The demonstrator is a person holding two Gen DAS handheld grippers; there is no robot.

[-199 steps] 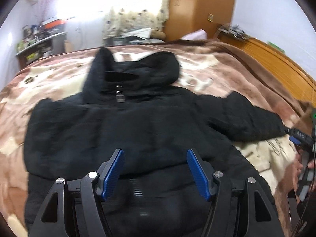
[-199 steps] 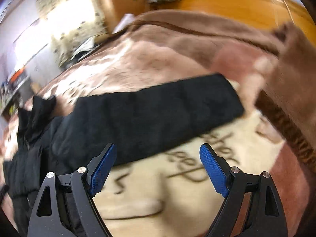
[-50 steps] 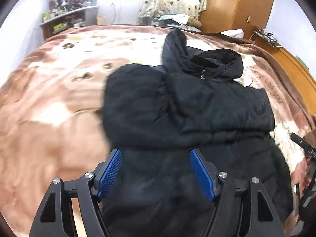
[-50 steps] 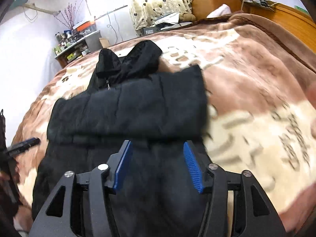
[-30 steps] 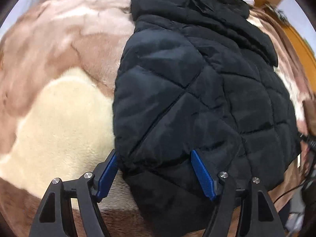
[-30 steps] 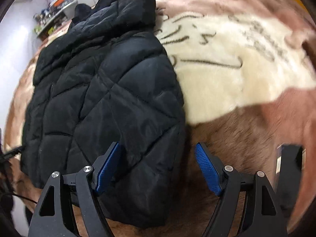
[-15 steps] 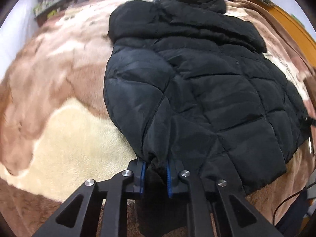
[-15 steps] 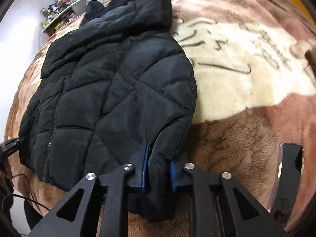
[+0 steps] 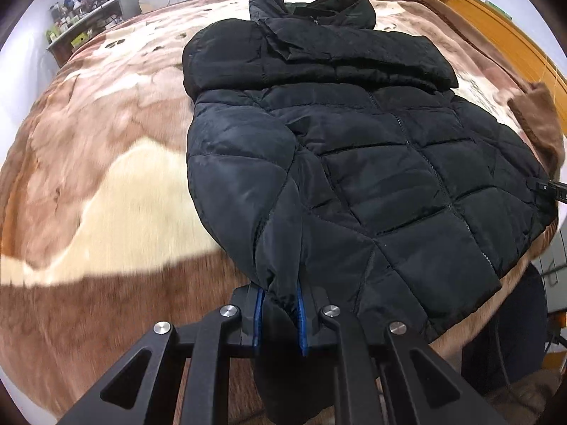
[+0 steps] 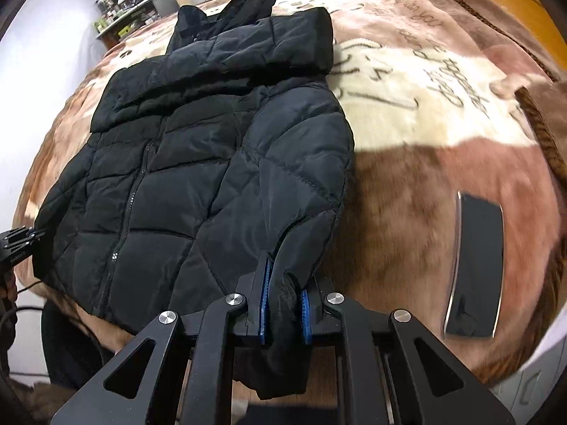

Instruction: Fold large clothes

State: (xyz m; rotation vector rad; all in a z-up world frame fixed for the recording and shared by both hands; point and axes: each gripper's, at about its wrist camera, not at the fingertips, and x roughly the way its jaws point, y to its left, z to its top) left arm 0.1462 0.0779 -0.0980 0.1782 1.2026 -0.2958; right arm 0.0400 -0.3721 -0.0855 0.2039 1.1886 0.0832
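A black quilted hooded jacket lies front up on a brown and cream blanket, hood at the far end, both sleeves folded across the chest. My left gripper is shut on the jacket's near left hem corner, and the fabric bunches up between the blue pads. In the right wrist view the same jacket fills the left half. There my right gripper is shut on the near right hem corner. Both pinched corners are raised slightly off the blanket.
A flat black phone-like slab lies on the blanket to the right of the jacket. A wooden headboard runs along the right side. A cluttered shelf stands at the far left, by the wall.
Both grippers went from open around the hem corners to shut on them. Since then both have risen and drawn back, lifting the corners, so more of the jacket and bed shows.
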